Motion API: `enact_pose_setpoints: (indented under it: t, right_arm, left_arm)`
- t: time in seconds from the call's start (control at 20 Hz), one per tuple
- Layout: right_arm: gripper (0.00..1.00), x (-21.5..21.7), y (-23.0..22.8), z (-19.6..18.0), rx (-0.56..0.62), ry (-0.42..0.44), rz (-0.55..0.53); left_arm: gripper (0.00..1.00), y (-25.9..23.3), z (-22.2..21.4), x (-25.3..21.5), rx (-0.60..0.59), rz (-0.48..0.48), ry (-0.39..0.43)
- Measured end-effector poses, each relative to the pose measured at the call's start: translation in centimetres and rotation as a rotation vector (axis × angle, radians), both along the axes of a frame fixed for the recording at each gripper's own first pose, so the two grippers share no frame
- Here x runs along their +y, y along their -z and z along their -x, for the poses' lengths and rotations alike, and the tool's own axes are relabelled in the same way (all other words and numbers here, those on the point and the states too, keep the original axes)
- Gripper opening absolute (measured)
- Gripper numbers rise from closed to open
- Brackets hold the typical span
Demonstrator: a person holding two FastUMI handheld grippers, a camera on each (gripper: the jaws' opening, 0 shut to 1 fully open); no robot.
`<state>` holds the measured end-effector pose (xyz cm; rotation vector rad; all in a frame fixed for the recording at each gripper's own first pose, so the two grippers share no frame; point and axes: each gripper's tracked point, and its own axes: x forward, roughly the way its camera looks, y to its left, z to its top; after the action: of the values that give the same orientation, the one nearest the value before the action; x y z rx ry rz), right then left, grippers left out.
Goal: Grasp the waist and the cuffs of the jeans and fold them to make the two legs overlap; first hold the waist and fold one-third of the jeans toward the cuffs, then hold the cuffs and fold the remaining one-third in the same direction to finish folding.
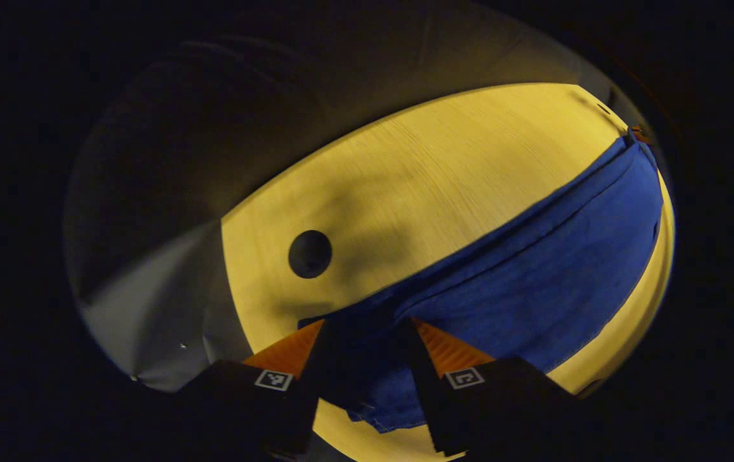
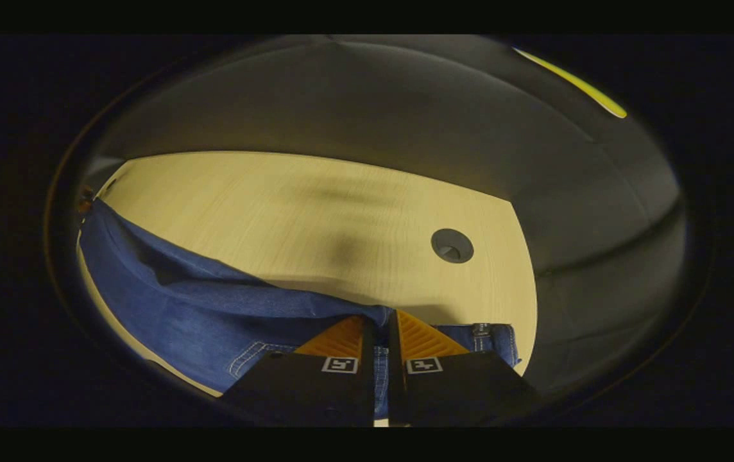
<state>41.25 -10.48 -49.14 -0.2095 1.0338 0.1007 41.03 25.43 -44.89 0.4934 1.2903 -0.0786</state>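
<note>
1. Left gripper view: the table point(image 1: 418, 186) is the largest thing, a pale wooden top crossing the middle of the frame from lower left to upper right.
2. The jeans point(image 1: 534, 282) lie on it as a long blue band, running from the bottom centre up to the right edge of the frame. In the right gripper view the jeans point(image 2: 168, 301) stretch from the left edge down to the bottom centre, where the waist with its belt loop and stitched pocket sits.
3. The left gripper point(image 1: 367, 330) stands at the bottom centre, its jaws apart, with the near end of the cloth lying in the gap between them.
4. The right gripper point(image 2: 381, 321) has its fingers drawn nearly together, pinching the waist edge.
5. A round dark hole point(image 1: 310, 254) is sunk into the wood left of centre; in the right gripper view such a hole point(image 2: 452, 246) sits right of centre.
</note>
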Motion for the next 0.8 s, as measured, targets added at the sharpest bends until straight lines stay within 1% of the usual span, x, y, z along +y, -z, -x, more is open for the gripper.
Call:
enact_pose_setpoints:
  t: [0.05,0.1,0.15,0.25,0.3,0.4,0.45,0.5,0.55,0.6,0.65,0.7,0.8]
  right_arm:
    - [0.16,0.5,-0.9,0.0,-0.017,0.005,-0.034]
    - [0.33,0.8,-2.1,-0.2,-0.041,0.008,-0.06]
    - [0.49,1.0,-3.9,-0.3,-0.072,0.005,-0.082]
    - [0.83,0.7,-7.2,-0.2,-0.128,0.0,-0.106]
    - [0.97,0.3,-8.7,0.3,-0.149,0.003,-0.117]
    - [0.97,-1.7,-12.0,1.5,-0.192,0.044,-0.145]
    - [0.83,-3.4,-12.9,2.4,-0.201,0.09,-0.159]
    - [0.83,-5.1,-13.4,3.4,-0.196,0.149,-0.181]
    - [0.97,-6.0,-13.7,4.3,-0.189,0.206,-0.211]
    - [0.84,-7.0,-13.7,5.3,-0.182,0.273,-0.256]
    - [0.83,-7.8,-13.0,6.2,-0.171,0.368,-0.328]
    - [0.99,-8.3,-12.4,6.8,-0.162,0.447,-0.383]
    - [0.99,-9.2,-9.8,8.2,-0.119,0.623,-0.488]
  left_arm:
    - [0.81,-0.6,0.1,-0.1,-0.035,0.005,-0.015]
    - [0.87,-1.2,0.2,-0.1,-0.053,0.008,-0.035]
    - [0.99,-2.2,0.4,0.1,-0.082,0.002,-0.047]
    - [0.98,-4.4,0.0,-0.6,-0.177,0.018,-0.045]
    - [0.98,-6.1,0.1,-1.2,-0.23,0.038,-0.043]
    - [0.98,-9.8,0.5,-4.3,-0.377,0.141,-0.044]
    - [0.98,-12.7,0.9,-6.2,-0.468,0.206,-0.043]
    - [0.98,-14.3,1.3,-6.8,-0.504,0.254,-0.036]
    - [0.98,-16.0,2.3,-7.5,-0.536,0.301,-0.024]
    - [0.98,-17.3,3.2,-8.3,-0.557,0.338,-0.009]
    - [0.98,-19.2,4.6,-7.8,-0.579,0.372,0.011]
    - [0.98,-20.5,5.4,-7.3,-0.59,0.391,0.023]
    - [0.98,-22.0,6.3,-6.9,-0.607,0.45,0.03]
